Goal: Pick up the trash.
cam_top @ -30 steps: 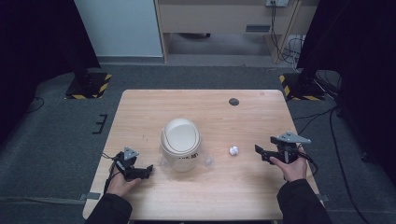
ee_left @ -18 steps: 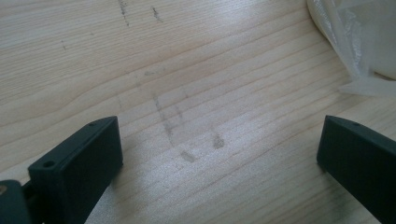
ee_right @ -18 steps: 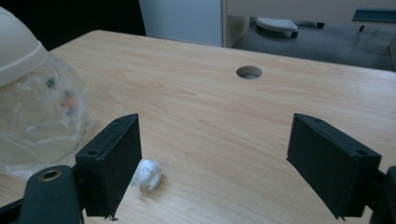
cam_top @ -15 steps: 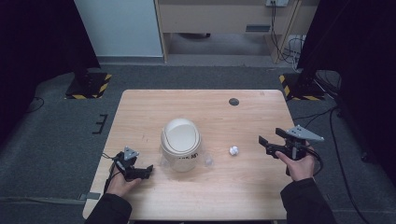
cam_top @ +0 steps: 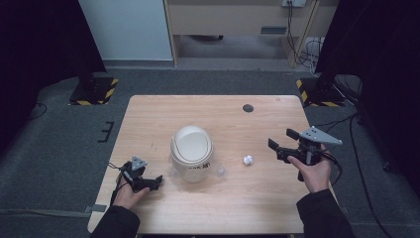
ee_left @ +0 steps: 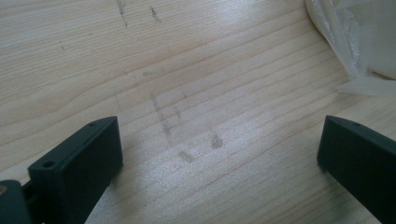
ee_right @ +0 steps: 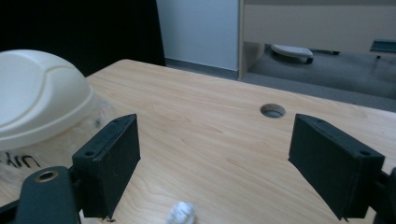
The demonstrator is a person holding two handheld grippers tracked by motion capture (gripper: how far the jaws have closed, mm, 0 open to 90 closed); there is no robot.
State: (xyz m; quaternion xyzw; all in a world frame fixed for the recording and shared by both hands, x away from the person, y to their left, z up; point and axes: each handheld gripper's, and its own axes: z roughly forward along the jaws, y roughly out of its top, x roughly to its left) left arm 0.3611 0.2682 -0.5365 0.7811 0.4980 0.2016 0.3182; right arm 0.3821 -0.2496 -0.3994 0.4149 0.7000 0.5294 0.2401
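A small cream bin with a domed swing lid (cam_top: 191,150) stands in the middle of the wooden table (cam_top: 218,114), with a clear plastic liner bulging out at its base. A little crumpled white wad (cam_top: 247,159) lies on the wood to its right. My right gripper (cam_top: 281,139) hovers open right of the wad, raised off the table, jaws pointing left toward it. From the right gripper view the wad (ee_right: 181,213) sits low between the jaws and the bin (ee_right: 39,100) is at the left. My left gripper (cam_top: 157,182) rests open on the table left of the bin.
A round cable hole (cam_top: 248,108) is set in the table near its far edge. The liner's edge (ee_left: 362,56) shows at the upper right of the left gripper view. Dark curtains, floor stands and cables surround the table.
My right gripper has lifted off the table and drawn back to the right, tilting its jaws upward. The left gripper, bin and wad have stayed put.
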